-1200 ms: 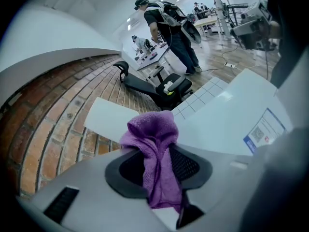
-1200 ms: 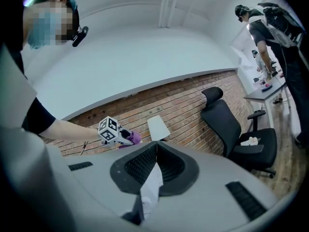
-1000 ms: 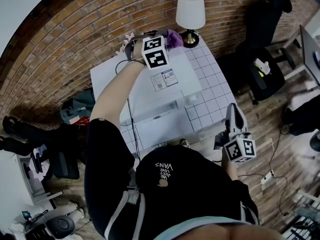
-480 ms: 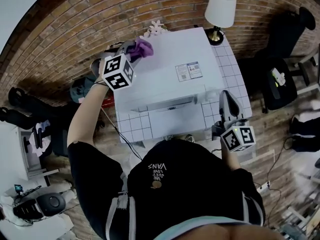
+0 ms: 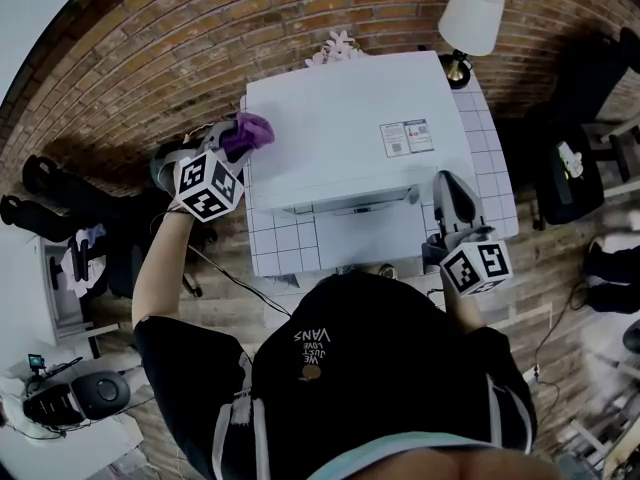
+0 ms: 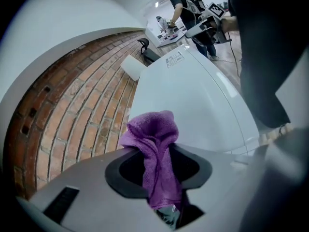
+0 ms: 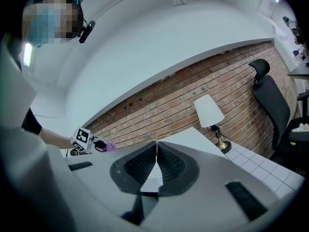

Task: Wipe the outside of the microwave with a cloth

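While my left gripper (image 6: pixel 161 178) is closed on the purple cloth (image 6: pixel 152 134) at the left edge of the microwave (image 5: pixel 340 118), I judge the cloth soft, light and quick to bunch, so pinching its middle suits. My right gripper (image 7: pixel 155 166) is closed, empty.

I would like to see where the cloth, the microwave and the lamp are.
cloth (image 6: pixel 154 137), left gripper view, on its bunched upper fold.
microwave (image 5: pixel 330 128), head view, on its bare white top.
lamp (image 5: pixel 472 16), head view, on the shade.
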{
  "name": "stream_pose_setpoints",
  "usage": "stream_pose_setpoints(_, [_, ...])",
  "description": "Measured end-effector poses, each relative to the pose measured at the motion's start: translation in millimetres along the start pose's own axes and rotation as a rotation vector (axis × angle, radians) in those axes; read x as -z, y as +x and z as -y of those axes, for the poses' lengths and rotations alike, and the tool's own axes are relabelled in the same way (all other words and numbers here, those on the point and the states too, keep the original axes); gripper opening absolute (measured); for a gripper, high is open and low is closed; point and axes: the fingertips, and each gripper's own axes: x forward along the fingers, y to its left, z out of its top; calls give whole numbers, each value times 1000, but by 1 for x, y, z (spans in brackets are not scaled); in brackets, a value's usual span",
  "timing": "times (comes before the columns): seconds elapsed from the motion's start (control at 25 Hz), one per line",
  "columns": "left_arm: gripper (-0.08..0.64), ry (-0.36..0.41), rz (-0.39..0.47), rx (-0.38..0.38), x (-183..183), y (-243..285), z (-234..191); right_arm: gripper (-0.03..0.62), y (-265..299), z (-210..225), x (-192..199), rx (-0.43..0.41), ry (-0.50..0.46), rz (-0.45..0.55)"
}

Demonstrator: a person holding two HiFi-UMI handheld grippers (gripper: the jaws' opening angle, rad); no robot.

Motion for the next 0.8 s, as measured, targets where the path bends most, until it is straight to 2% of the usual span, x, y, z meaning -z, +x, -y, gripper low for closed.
stream_pose_setpoints(0.16, [140,62,30,5,-22,11,3,3,-8,5,-2,26,-5,13])
stream_pose_setpoints(0.32, [140,146,73,24,-64,26,0,3,-24,19,-8,71,-7,34])
stream_pose_setpoints(0.8, [140,359,259,91,-243,84,8,3,-90,81,-26,242,8,83])
